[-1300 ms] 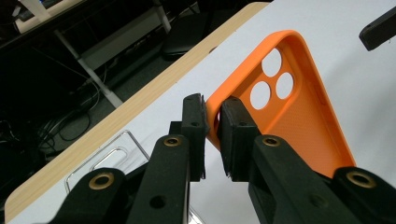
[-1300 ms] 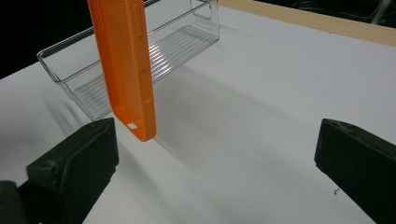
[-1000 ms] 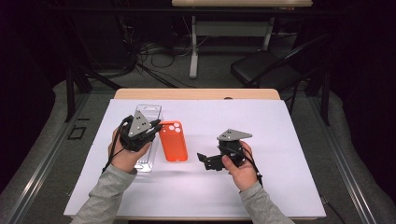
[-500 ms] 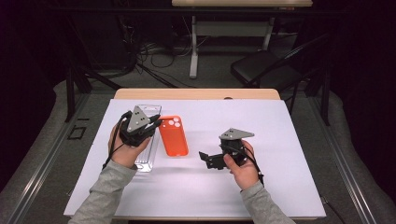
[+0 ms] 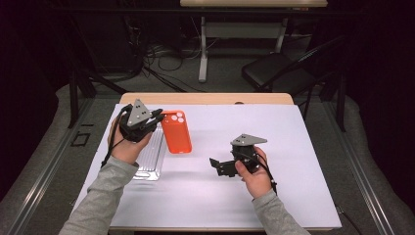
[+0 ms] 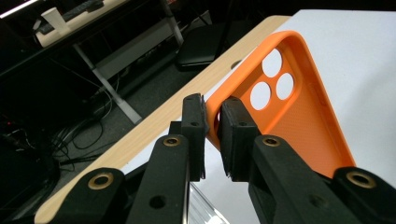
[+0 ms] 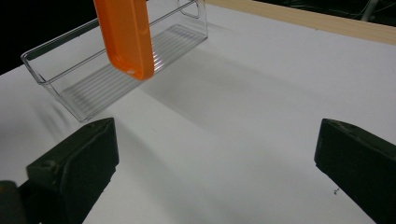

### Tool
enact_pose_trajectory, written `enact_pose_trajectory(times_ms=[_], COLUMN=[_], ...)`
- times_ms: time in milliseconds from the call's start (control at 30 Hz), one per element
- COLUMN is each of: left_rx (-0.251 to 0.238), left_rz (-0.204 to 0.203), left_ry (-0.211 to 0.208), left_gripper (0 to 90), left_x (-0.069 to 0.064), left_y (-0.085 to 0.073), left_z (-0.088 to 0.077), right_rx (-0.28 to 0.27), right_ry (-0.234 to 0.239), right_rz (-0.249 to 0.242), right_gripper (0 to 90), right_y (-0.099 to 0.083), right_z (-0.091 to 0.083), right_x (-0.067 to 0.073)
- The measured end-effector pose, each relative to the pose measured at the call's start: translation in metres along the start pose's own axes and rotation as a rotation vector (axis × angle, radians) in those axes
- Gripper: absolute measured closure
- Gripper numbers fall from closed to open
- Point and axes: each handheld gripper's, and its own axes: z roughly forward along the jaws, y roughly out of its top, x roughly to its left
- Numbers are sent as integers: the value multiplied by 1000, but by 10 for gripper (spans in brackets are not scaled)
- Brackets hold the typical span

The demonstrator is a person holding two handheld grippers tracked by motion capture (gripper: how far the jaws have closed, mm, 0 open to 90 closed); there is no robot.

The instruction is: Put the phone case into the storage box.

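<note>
1. Left gripper view: the left gripper (image 6: 212, 128) pinches the rim of the orange phone case (image 6: 289, 107) at its camera-hole end; its long axis runs away from the jaws.
2. The clear tray (image 5: 149, 156) lies just beneath.
3. The right gripper (image 7: 215, 154) gapes wide over bare white table (image 7: 243, 116).

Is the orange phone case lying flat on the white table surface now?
No, the orange phone case hangs above the white table surface, casting a shadow beneath, near the clear plastic tray.

We see the white sheet-covered table (image 5: 303, 147) brightly lit from above while the room behind stays dark. The orange plastic phone case (image 7: 125, 35) casts a soft shadow, and near black jaws look slightly blurred.
</note>
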Motion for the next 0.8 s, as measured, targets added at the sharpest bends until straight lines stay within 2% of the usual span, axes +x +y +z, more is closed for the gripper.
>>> enact_pose_trajectory(times_ms=[133, 267, 367, 500, 633, 800], left_rx=[-18, -38, -38, -33, -34, -30], left_rz=[37, 50, 71, 73, 108, 127], left_ry=[21, 28, 39, 46, 65, 82], left_gripper=[813, 813, 813, 814, 814, 815], left_x=[7, 13, 17, 22, 26, 31], left_y=[3, 6, 9, 12, 15, 16], left_z=[-1, 0, 1, 3, 4, 7], right_rx=[0, 0, 0, 3, 2, 2], right_ry=[-4, -9, -12, -16, -18, -21], right_rz=[1, 3, 2, 8, 7, 8], right_gripper=[0, 0, 0, 0, 0, 0], right_y=[0, 0, -1, -1, -1, -1], right_z=[0, 0, 0, 0, 0, 1], right_x=[-1, -2, -3, -3, -3, -4])
